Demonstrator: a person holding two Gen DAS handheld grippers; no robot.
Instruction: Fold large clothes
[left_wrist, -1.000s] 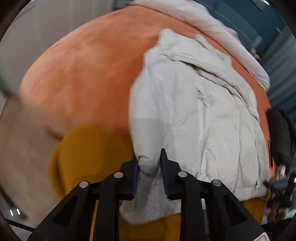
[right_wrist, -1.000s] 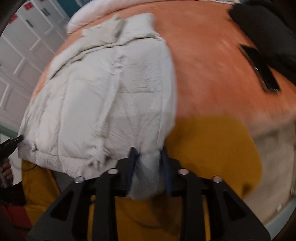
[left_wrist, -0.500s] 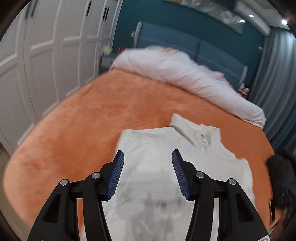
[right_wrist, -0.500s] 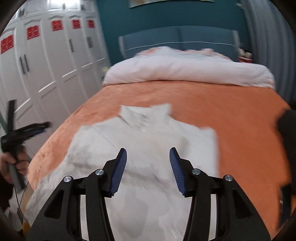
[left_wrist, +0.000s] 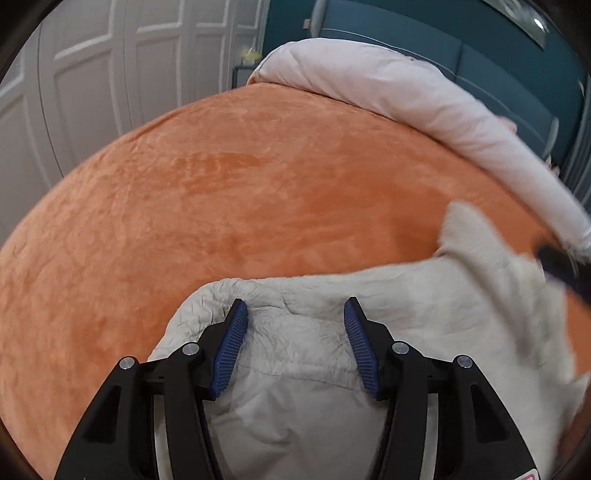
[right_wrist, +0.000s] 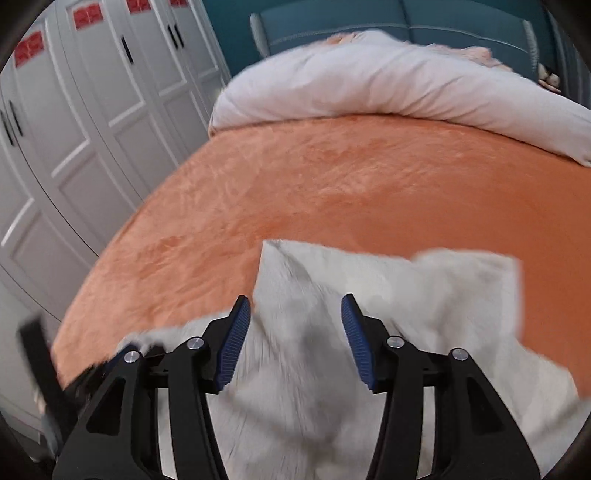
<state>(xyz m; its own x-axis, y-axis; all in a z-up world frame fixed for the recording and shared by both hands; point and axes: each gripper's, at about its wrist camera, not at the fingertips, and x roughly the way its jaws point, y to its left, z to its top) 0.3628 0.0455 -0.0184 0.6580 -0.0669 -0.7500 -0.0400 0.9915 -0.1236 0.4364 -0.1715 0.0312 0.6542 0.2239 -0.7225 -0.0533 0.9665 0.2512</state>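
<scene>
The white jacket (left_wrist: 369, 332) is seen lying crumpled on the orange bed (left_wrist: 221, 203). The left gripper (left_wrist: 295, 343) is held above it, jaws released, nothing clamped. The right gripper (right_wrist: 295, 339) is seen with jaws opening, fabric below, ungripped.

Garment (left_wrist: 369, 314) lies on blanket (left_wrist: 240, 192) at lower frame, rolled duvet (left_wrist: 406, 96) behind it, wardrobe doors (left_wrist: 92, 74) upper left.
</scene>
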